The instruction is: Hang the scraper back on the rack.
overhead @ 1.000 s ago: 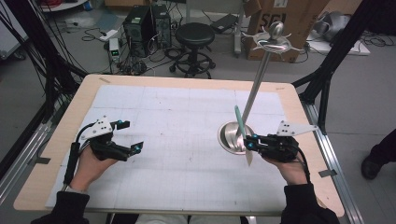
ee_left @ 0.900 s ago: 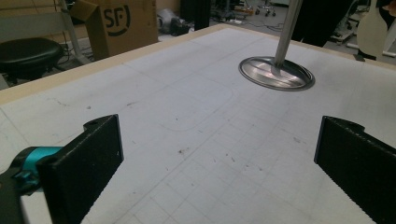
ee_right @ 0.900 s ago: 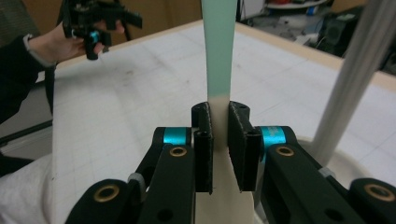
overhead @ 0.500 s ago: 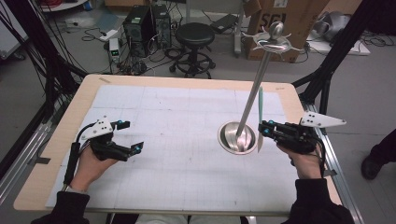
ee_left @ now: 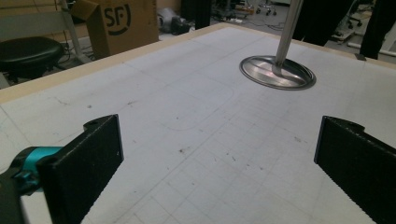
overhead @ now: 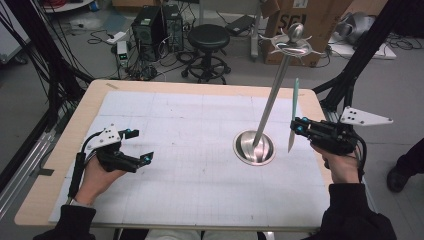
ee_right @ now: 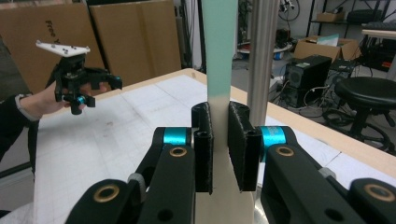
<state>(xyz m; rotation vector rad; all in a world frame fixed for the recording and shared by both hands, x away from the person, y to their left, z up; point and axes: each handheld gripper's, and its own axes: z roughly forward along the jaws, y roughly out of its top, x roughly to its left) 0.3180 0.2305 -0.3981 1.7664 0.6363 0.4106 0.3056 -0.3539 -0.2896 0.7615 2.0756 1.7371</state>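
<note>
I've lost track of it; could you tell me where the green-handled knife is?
In the high view, the knife stands upright in the right gripper, right of the metal stand.

The slim knife (overhead: 294, 115), mint-green handle up and pale blade down, hangs upright right of the steel stand (overhead: 255, 147).

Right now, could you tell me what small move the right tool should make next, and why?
Probably raise the knife toward the rack atop the stand. The right tool grips it upright, blade tip down, beside the pole, and its top end sits well below the rack.
</note>
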